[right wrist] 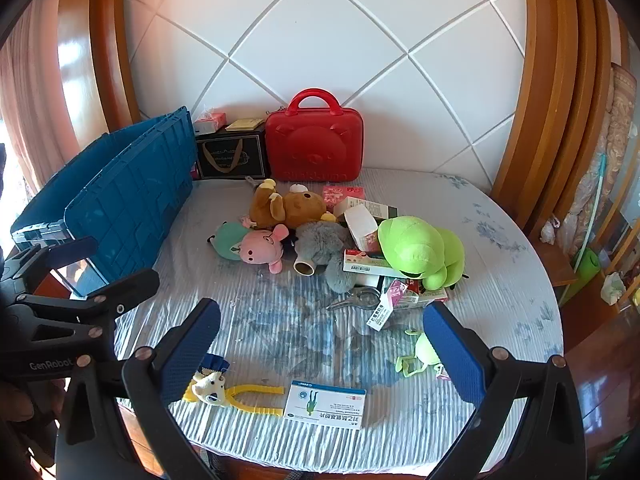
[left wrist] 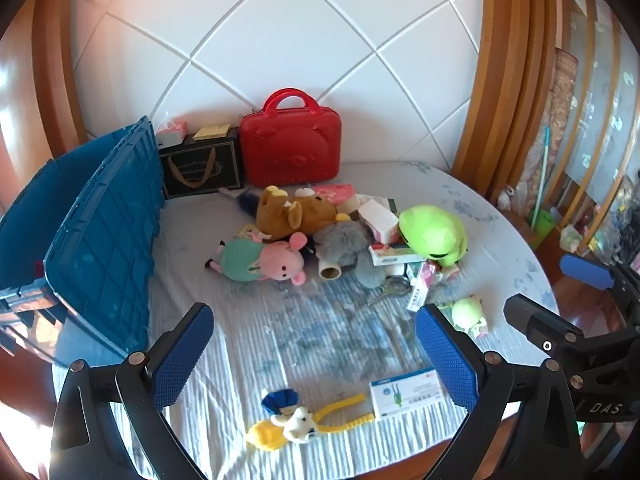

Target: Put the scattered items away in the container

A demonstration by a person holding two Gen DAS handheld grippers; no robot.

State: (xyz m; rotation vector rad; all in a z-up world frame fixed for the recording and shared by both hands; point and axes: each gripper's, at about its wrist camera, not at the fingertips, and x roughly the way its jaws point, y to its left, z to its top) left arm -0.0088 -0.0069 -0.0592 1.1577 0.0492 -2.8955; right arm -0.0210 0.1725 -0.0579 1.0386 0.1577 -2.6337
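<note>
White diamond-quilted headboard [right wrist: 320,40] behind a bed [right wrist: 280,320] with a pale blue striped sheet, so that's what everything's sitting on. Biggest thing is the blue plastic crate [right wrist: 132,196] along the left edge of the bed, lid flaps up. Against the headboard at the back edge there's a red bear-face case [right wrist: 316,148] standing upright, with a black gift box [right wrist: 232,156] just beside it on its left. Mid-bed is the pile: a green frog plush [right wrist: 420,248] lying on some medicine boxes, a brown bear plush [right wrist: 288,204] on its back, a grey furry plush [right wrist: 324,248] and a pink pig plush [right wrist: 256,244] touching each other. Near the front edge of the bed, a blue-and-white medicine box [right wrist: 324,404] lies flat, a yellow clip toy [right wrist: 236,396] just to its left, and a small green frog toy [right wrist: 420,354] off toward the right edge. Left tongs [left wrist: 316,356] are spread wide with nothing between them, hovering over the front of the bed; right tongs [right wrist: 320,356] same deal, spread and not pinching anything.
</note>
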